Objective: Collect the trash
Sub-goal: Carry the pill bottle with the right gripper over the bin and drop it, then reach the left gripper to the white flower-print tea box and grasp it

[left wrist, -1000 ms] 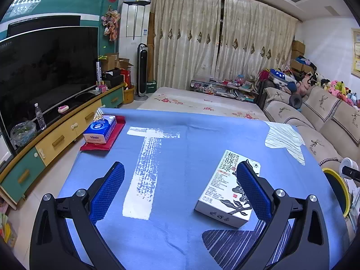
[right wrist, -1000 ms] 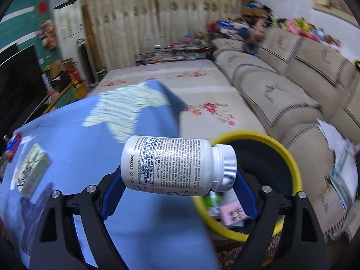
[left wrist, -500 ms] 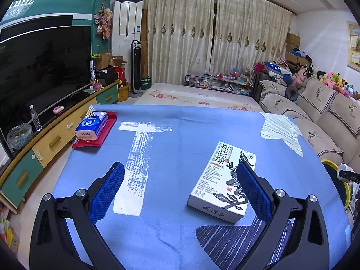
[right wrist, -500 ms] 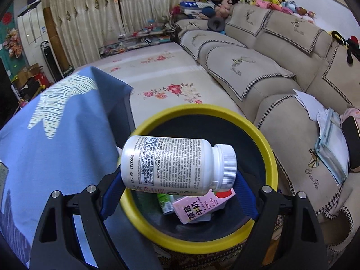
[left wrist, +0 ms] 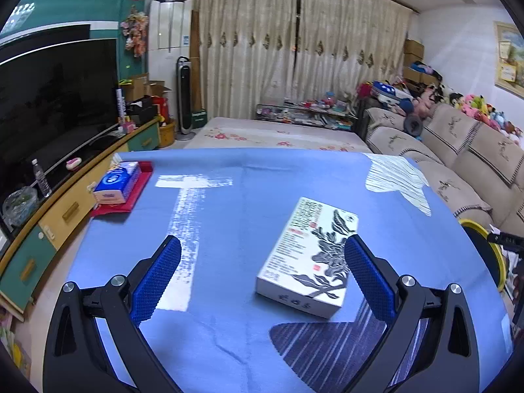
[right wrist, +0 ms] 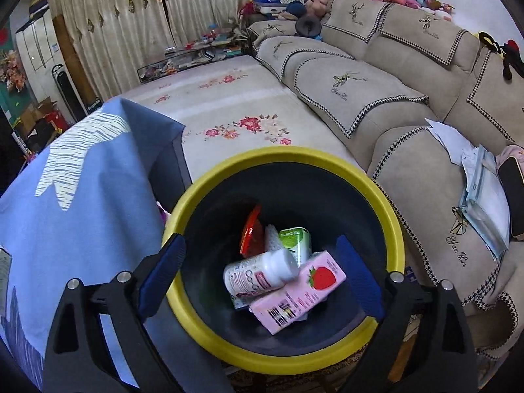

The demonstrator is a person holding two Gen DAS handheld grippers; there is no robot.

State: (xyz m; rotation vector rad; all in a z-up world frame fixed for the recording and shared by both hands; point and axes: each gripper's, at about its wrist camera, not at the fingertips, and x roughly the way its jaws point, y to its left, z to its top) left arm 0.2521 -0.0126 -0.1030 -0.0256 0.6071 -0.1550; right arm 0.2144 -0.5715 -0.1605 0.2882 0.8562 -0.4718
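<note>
A black trash bin with a yellow rim stands on the floor beside the table. A white pill bottle lies inside it on a pink strawberry carton, next to a green carton and a red wrapper. My right gripper hovers over the bin, its jaws opening with nothing between them. In the left wrist view my left gripper stands open above the blue tablecloth. A white box with black leaf print lies on the cloth near its right finger, untouched. The bin's rim shows at the right edge.
A blue tissue pack sits on a red tray at the table's left. A TV cabinet runs along the left. A beige sofa with papers flanks the bin. A floral rug covers the floor beyond.
My right gripper carried the white pill bottle over the bin, opened, and the bottle dropped in among the cartons. The left gripper stayed open above the table, shifting only slightly.
</note>
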